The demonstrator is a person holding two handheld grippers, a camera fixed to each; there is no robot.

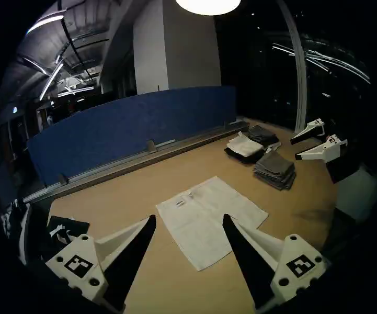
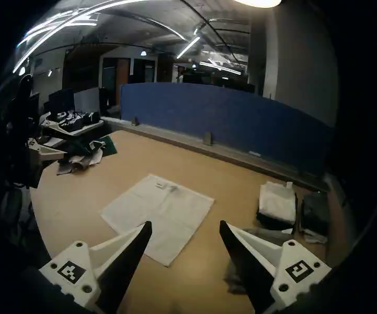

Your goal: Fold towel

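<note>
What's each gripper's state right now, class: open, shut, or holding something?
Left gripper: open, holding nothing.
Right gripper: open, holding nothing; the towel lies flat, ungrasped.

Towel (image 1: 209, 220) mid-frame: white cloth, thin, matt, faint crease lines. Table (image 1: 125, 193): tan wood-look top, smooth, low sheen. Divider (image 1: 136, 123) across upper middle: blue felt-ish fabric, matt. Rail (image 1: 125, 164) under it: dull grey metal. Folded stacks (image 1: 275, 168) at right: mostly grey cloth, soft-looking, one white. Left claw (image 1: 188, 217) and right claw (image 2: 184, 224), bottom of frame: white matt plastic, black inner faces.
</note>
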